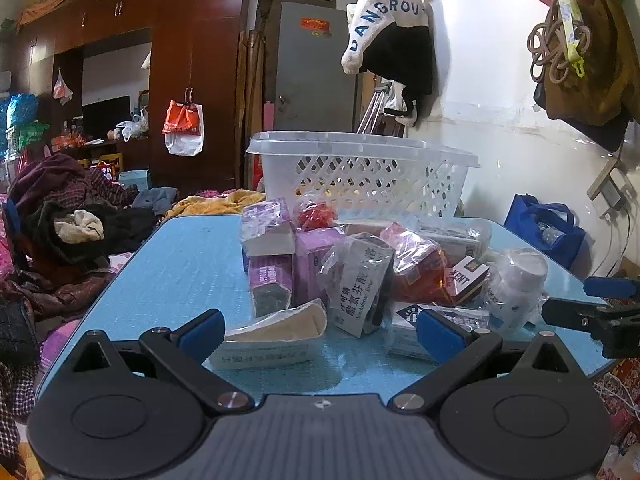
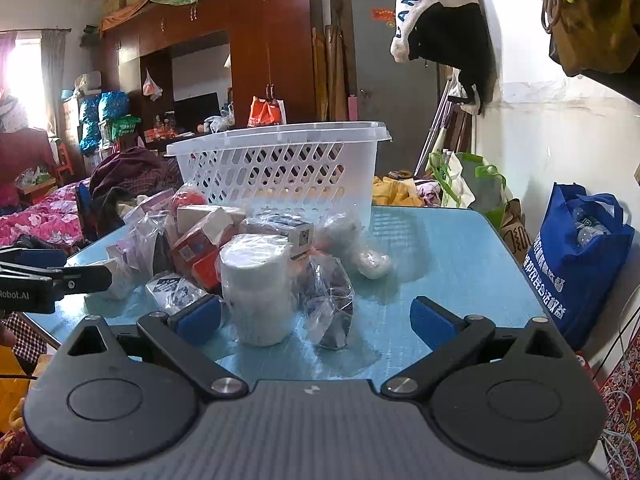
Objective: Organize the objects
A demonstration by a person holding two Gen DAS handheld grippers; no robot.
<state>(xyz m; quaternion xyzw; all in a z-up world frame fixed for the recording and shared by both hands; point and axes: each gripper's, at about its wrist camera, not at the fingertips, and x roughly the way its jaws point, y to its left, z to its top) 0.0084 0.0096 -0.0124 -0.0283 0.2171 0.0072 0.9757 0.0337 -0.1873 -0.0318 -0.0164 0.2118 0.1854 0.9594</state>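
In your left wrist view, your left gripper [image 1: 318, 330] is spread wide and holds nothing. Just ahead of it, on the blue table [image 1: 176, 264], sits a heap of small packs, most in clear crinkly bags. A flat white box [image 1: 276, 336] lies right between your fingers, closest to you. Behind it stand purple boxes [image 1: 280, 264], a grey box with blue writing [image 1: 358, 284] and a red pack [image 1: 418, 264]. A white bottle [image 1: 516, 288] in a bag stands off to your right. The white basket [image 1: 360, 176] with holes in its sides sits past the heap, at the far end of the table.

In your right wrist view, your right gripper [image 2: 316, 318] is spread wide too, with nothing in it. The white bottle [image 2: 256, 288] stands just ahead, nearer your left finger. A dark thing in a clear bag [image 2: 330, 304] sits beside it. The basket [image 2: 280, 164] is farther ahead.
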